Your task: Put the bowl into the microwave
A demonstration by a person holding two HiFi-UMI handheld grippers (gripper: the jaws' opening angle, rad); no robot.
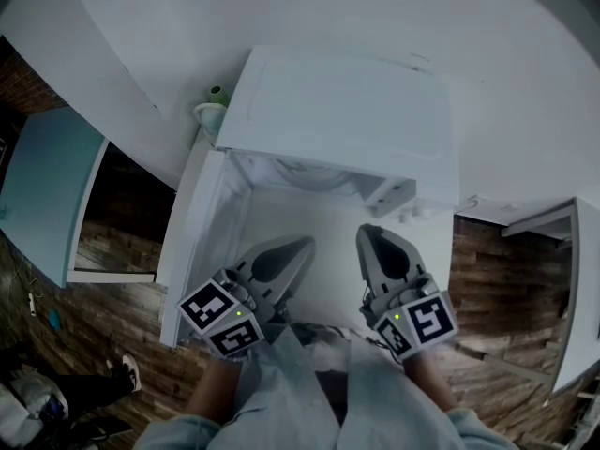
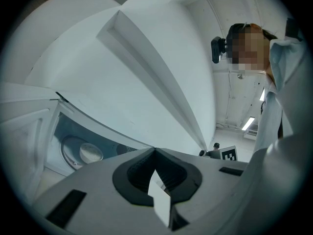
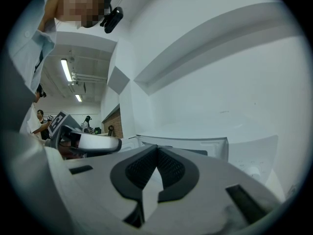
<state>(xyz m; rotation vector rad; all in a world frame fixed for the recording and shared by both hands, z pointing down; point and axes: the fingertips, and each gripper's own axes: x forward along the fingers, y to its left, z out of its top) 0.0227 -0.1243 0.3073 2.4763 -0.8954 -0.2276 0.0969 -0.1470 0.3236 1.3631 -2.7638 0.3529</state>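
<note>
The left tool point(image 1: 302, 246) and the right tool point(image 1: 367, 232) are both fully closed with nothing between their jaws; they hover side by side before the white microwave point(image 1: 347, 120); the bowl point(image 1: 212, 114) stands on the bench point(image 1: 309, 218), just beside the microwave's left side.

Head view looks down onto microwave point(image 1: 337, 111)

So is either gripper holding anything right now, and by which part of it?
Nothing is held. The left gripper and the right gripper are both shut, with nothing between their jaws.
</note>
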